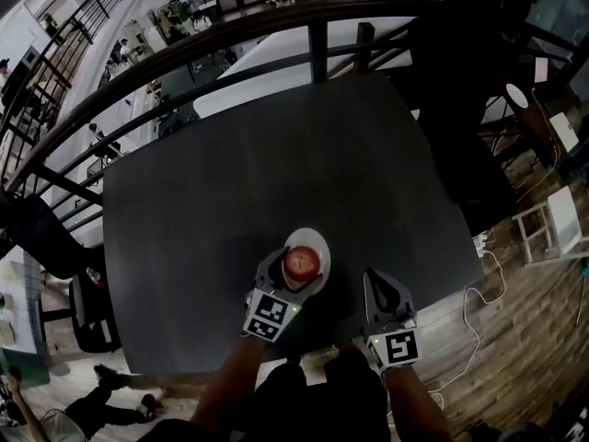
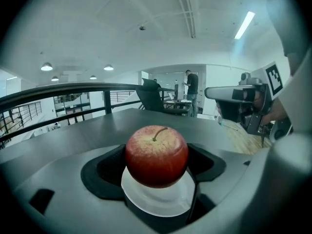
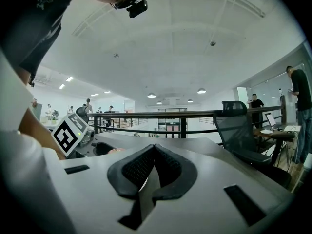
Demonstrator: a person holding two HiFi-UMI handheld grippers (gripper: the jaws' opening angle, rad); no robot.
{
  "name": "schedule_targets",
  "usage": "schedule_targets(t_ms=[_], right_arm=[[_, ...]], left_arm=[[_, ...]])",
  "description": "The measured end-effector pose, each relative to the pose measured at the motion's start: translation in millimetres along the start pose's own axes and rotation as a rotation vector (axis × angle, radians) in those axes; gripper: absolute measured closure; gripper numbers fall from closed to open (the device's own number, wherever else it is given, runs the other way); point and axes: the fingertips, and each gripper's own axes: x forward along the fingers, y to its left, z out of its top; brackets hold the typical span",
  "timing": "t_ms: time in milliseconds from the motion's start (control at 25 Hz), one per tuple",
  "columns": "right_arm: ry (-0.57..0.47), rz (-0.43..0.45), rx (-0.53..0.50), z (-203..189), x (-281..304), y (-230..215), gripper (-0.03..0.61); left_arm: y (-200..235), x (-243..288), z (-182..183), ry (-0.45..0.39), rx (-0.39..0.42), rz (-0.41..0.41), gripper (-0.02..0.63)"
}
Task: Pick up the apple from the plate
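A red apple [image 1: 302,263] with a short stem sits over a small white plate [image 1: 314,242] on the dark table [image 1: 276,164]. My left gripper [image 1: 298,269] reaches from the near side, and its black pads press the apple's left and right flanks. In the left gripper view the apple [image 2: 156,155] fills the space between the pads [image 2: 108,165], with the plate [image 2: 158,201] showing just beneath it; whether the apple rests on the plate or hangs barely above it I cannot tell. My right gripper [image 1: 376,286] hovers to the right near the table's front edge, shut and empty, its tips [image 3: 155,148] meeting.
A black railing [image 1: 313,35] curves behind the table's far edge. An office chair [image 3: 239,130] stands off to the right, beyond the table. Wooden floor with cables [image 1: 488,284] lies to the right of the table. People stand far off in the hall.
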Motion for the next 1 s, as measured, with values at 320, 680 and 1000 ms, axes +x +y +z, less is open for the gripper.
schedule_targets(t_ms=[320, 680, 1000], right_arm=[[-0.021, -0.024, 0.001, 11.1, -9.0, 11.2, 0.555], [-0.047, -0.059, -0.009, 36.4, -24.1, 28.0, 0.555], [-0.131, -0.060, -0.067, 68.3, -28.1, 56.8, 0.555]], left_arm=[[-23.3, -33.7, 48.5, -0.087, 0.078, -0.030, 0.213], [-46.1, -83.2, 114.1, -0.241, 0.110, -0.058, 0.213], [-41.0, -115.2, 142.2, -0.319, 0.138, -0.068, 0.213]])
